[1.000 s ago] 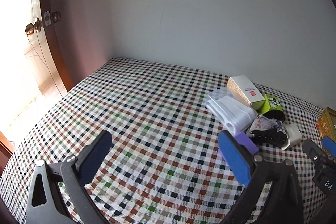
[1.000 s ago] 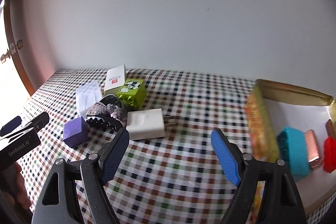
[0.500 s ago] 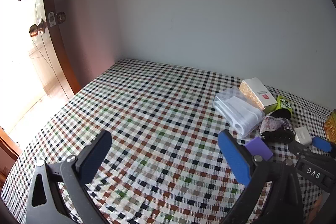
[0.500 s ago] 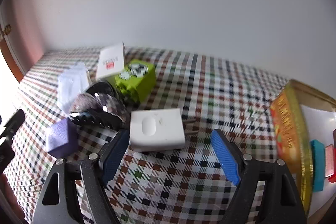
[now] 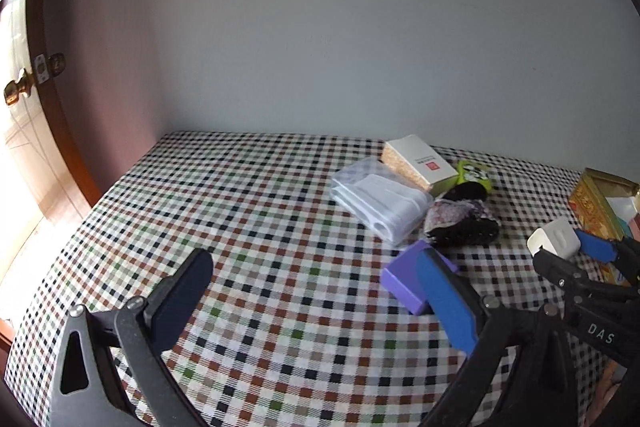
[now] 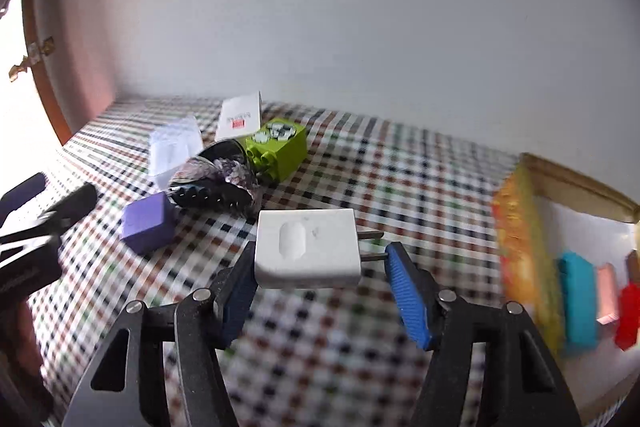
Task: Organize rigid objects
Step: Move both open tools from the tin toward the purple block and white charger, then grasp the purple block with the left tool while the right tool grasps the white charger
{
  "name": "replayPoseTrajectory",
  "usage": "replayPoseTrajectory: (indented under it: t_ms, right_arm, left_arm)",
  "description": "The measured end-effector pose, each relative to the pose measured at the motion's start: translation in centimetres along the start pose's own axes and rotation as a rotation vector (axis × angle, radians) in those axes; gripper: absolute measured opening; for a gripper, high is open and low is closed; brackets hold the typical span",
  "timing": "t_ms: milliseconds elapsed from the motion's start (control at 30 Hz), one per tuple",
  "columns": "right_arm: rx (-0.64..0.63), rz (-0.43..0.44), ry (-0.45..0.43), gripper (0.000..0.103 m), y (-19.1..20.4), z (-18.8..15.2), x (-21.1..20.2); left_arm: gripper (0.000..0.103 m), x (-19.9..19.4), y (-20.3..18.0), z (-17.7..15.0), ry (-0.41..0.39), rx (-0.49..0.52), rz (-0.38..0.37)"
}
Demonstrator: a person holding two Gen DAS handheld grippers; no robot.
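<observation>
A: What was changed?
B: The right gripper (image 6: 320,291) was advanced; its jaws were closing around the white charger (image 6: 307,247) on the counter (image 6: 420,187), right pad not yet touching.
A: Left gripper (image 5: 312,303)?
B: Jaws apart, empty. Pickup for the tin (image 6: 520,227) judged imminent.

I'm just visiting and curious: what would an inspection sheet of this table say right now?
Surface: checked tablecloth, flat.
Job's things: white charger between the right gripper's jaws; tin box holds coloured blocks.
Clutter: purple block, green brick, white box, clear packet, black hair claw, clustered.
Grippers: right gripper jaws have just been closing, one pad not yet on the charger's body; left gripper open, empty.
Cables: nothing seen.
Surroundings: plain wall, wooden door with brass knob.
</observation>
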State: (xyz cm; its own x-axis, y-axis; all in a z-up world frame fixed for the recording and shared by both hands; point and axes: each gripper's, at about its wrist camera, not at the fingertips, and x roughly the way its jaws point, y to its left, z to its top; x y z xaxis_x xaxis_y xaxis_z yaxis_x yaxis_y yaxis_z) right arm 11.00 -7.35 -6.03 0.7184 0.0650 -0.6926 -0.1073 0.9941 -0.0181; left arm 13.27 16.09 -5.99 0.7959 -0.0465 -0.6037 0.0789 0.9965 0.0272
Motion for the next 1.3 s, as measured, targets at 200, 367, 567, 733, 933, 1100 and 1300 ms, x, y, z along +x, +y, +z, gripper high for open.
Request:
replayPoseTrajectory:
  t_ms: [200, 367, 567, 733, 933, 1100, 1300]
  right_arm:
    - [0.059, 0.019, -0.061, 0.065, -1.1, -1.7, -3.0]
    - [0.069, 0.027, -0.064, 0.065, -1.2, -1.7, -3.4]
    - [0.093, 0.05, -0.028, 0.065, -1.6, -2.0, -2.7]
    - [0.137, 0.061, -0.007, 0.065, -2.3, -2.2, -2.0]
    - [0.121, 0.051, -0.045, 0.065, -1.9, -2.2, -2.7]
    - [0.101, 0.012, -0.134, 0.065, -1.5, -2.2, -4.5]
    - [0.037, -0.087, -0.272, 0.065, -0.7, -2.2, -6.7]
  left_arm:
    - [0.102, 0.8, -3.7, 0.1, 0.027, 0.151, -0.085]
    - [0.089, 2.9, -4.9, 0.7, 0.103, 0.172, -0.127]
    - [0.076, 5.5, -5.2, 0.4, 0.216, 0.171, -0.16]
    - [0.053, 5.7, -4.2, 0.4, 0.229, 0.115, -0.181]
    - [0.052, 3.0, -3.0, 0.2, 0.129, 0.078, -0.107]
    - [0.052, -0.5, -2.1, -0.1, -0.03, -0.014, -0.049]
    - [0.052, -2.2, -2.3, -0.2, -0.097, -0.11, -0.012]
